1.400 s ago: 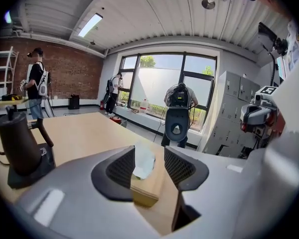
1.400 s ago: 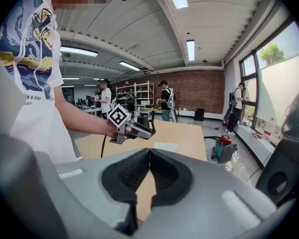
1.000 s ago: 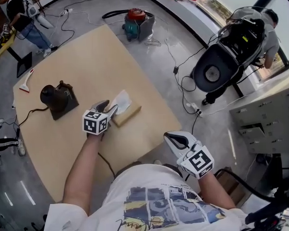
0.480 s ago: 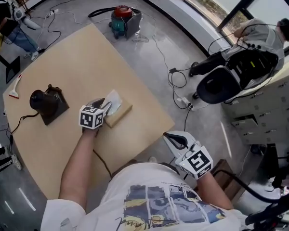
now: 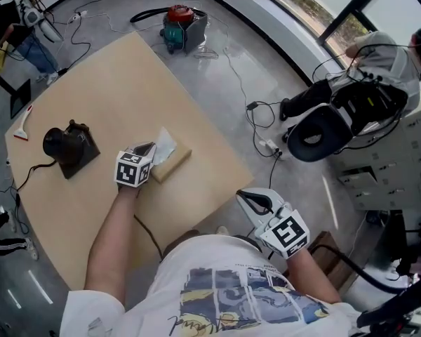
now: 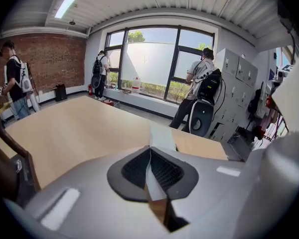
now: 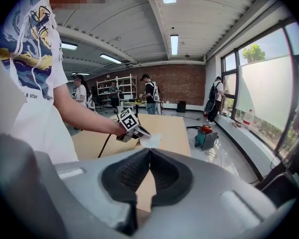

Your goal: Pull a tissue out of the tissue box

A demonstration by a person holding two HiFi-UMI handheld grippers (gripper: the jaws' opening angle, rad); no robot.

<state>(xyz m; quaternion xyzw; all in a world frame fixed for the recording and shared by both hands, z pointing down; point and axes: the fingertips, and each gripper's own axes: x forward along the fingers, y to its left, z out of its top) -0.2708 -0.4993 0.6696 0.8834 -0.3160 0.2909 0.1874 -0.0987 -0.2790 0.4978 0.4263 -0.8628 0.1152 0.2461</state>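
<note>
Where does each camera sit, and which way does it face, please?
Head view: on the person's head, looking steeply down at the table and tissue box; left tongs, right tongs and the person's shirt show.
Left gripper view: rides the left tongs, looking along their jaws, shut on the tissue, toward the windows.
Right gripper view: rides the right tongs, shut and empty, facing across the table; the person's shirt and left arm show.
Shared: head and right gripper views both show the left tongs pinching the tissue.
</note>
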